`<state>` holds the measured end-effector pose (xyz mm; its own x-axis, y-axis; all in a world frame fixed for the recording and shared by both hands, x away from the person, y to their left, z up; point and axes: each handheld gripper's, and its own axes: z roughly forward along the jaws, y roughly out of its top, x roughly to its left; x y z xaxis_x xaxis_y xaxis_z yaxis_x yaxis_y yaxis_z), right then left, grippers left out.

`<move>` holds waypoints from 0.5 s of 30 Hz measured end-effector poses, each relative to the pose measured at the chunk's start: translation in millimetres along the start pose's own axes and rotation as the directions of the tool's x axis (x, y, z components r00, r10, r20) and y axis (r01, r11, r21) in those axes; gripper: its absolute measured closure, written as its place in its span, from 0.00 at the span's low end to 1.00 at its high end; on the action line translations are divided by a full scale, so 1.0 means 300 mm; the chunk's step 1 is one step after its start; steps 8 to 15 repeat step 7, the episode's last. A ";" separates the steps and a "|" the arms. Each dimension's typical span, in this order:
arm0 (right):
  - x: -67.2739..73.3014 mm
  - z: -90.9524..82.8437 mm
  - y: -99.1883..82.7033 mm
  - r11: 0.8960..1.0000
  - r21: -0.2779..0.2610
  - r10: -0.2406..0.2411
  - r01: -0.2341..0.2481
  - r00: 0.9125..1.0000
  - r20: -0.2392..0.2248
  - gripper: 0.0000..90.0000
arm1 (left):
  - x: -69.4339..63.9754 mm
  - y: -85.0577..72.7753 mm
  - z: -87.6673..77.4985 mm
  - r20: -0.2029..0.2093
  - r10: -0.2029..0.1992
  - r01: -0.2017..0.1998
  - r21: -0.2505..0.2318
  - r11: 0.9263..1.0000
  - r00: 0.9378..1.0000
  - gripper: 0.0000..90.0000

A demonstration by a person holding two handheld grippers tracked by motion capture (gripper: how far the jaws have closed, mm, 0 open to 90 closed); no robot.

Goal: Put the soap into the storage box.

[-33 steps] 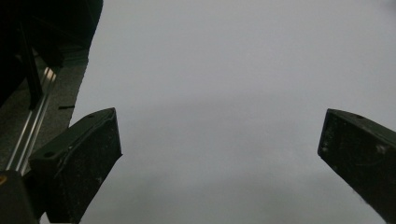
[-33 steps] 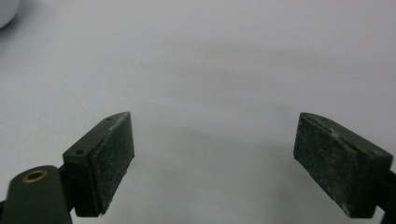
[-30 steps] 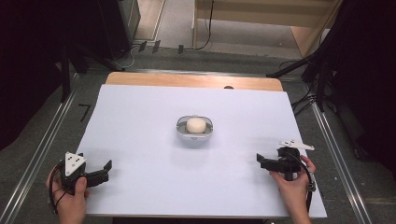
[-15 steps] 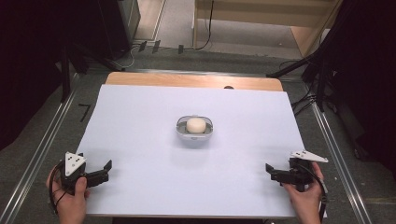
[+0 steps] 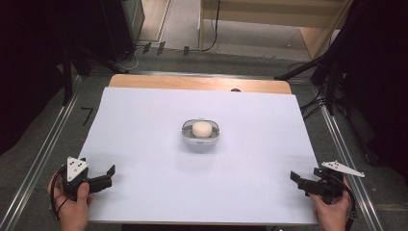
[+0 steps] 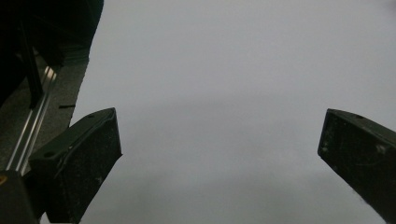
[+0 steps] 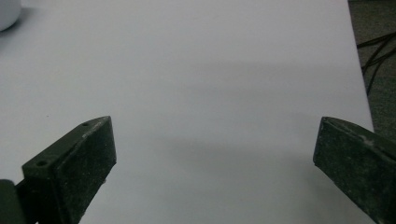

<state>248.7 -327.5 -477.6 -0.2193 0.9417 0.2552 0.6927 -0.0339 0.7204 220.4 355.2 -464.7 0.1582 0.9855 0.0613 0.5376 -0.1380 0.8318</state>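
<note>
Right tool [image 5: 296, 180] pulled back and out to the near right corner of the surface [image 5: 144, 125], jaws just opened wide, nothing between.

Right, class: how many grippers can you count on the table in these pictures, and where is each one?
2. The left gripper is at the near left corner of the white table; the right gripper is at the near right corner. Both have open jaws holding nothing.
</note>
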 end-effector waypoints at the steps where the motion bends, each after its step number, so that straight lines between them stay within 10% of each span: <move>1: 0.004 0.002 -0.001 1.000 0.002 -0.009 0.009 1.000 -0.001 0.00 | 0.000 0.000 0.000 0.000 0.002 -0.002 0.000 1.000 1.000 0.00; 15: 0.041 0.007 -0.002 0.996 0.009 -0.090 0.089 0.995 0.032 0.00 | 0.002 0.000 -0.002 0.006 -0.002 0.002 -0.001 1.000 1.000 0.00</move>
